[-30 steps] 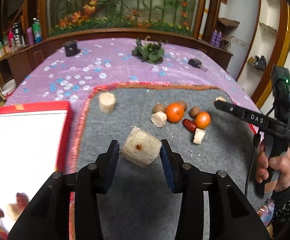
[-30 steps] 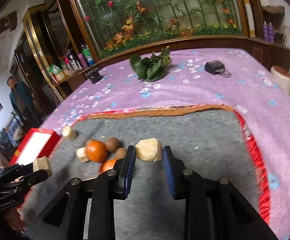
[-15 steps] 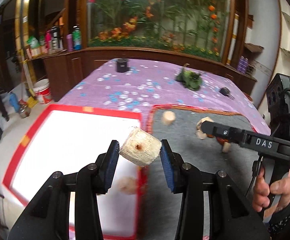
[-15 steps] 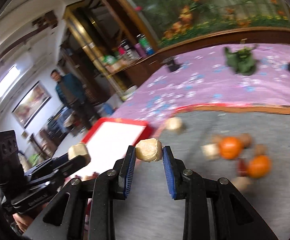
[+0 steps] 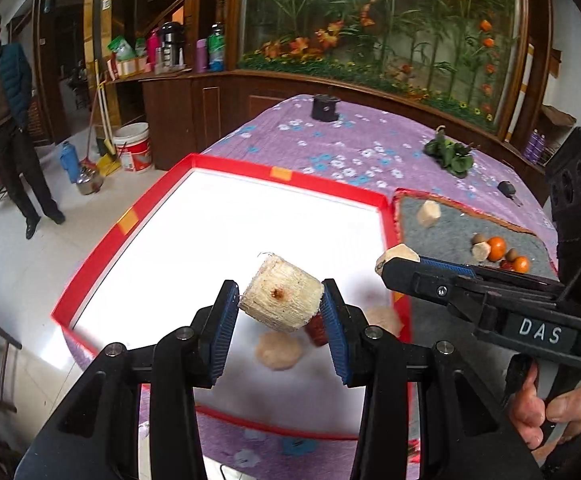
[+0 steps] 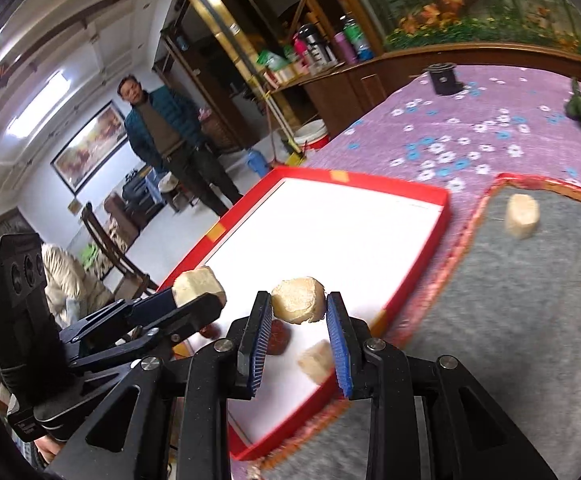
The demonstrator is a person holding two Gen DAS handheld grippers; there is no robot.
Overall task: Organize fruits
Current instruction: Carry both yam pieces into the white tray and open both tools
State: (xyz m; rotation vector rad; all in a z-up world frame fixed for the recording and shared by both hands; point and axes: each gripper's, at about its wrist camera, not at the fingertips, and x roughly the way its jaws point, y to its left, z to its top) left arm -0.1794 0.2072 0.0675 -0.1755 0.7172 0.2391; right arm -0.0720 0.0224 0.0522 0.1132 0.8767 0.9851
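Both grippers are up in the air side by side, left gripper (image 5: 280, 308) and right gripper (image 6: 298, 314) each clamped tight on something.

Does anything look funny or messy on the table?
Nothing is spilled or broken. Each pair of tongs, left and right, holds a pale chunk above the red tray. The rest of the fruit, including two oranges, lies loosely scattered on the grey mat.

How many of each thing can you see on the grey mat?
Oranges: 2
Brown fruits: 2
Pale chunks: 2
Red date: 1
Total in view: 7
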